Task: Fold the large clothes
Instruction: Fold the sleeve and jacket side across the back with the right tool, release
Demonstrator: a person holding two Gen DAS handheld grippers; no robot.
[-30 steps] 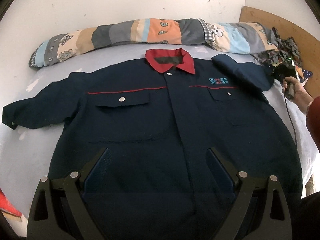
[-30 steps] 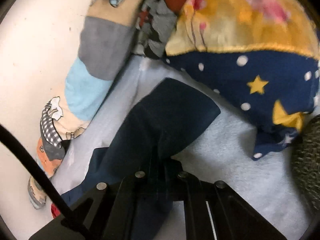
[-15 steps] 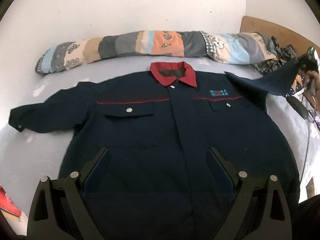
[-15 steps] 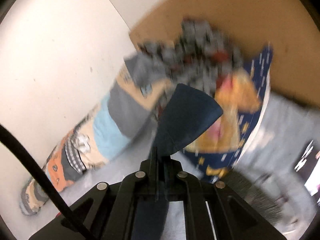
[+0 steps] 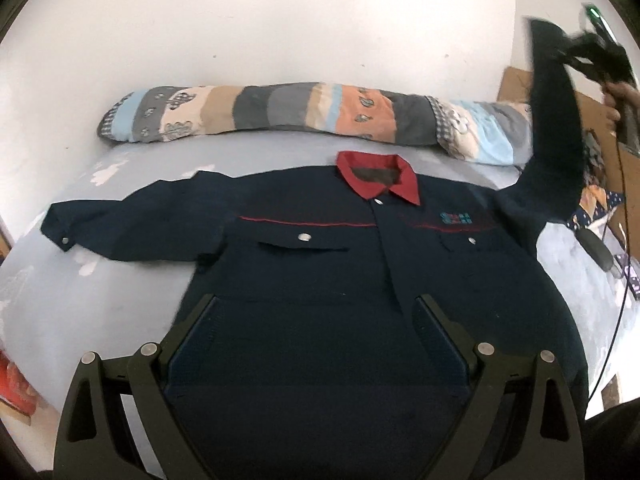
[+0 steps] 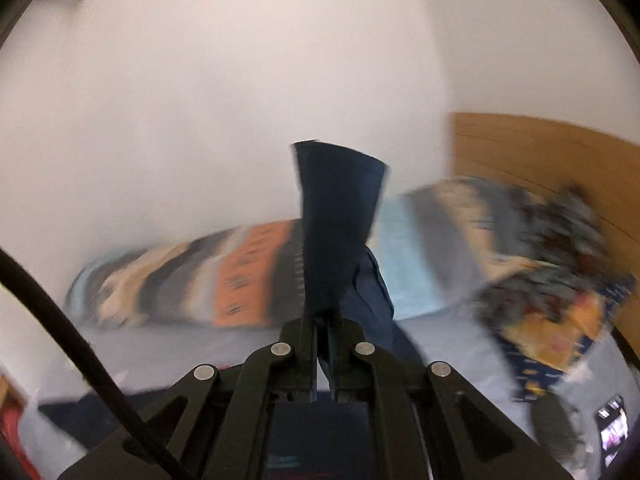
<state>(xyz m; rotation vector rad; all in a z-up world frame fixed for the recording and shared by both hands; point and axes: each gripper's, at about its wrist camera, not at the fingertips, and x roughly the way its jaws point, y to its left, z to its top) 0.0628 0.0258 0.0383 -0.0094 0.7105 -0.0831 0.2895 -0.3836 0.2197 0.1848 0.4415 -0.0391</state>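
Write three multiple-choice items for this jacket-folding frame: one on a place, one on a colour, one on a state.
1. Where is the jacket sleeve that the right gripper holds?
A. flat on the bed
B. lifted in the air
C. tucked under the bolster

2. What colour is the collar?
A. red
B. white
C. yellow

3. How does the left gripper stand?
A. shut on the hem
B. shut on the collar
C. open, holding nothing

Key: 1 B, the sleeve rises from the shoulder up to the gripper, clear of the bed. 2 A, a red collar tops the navy jacket. 3 C, its fingers stand wide apart over the jacket.
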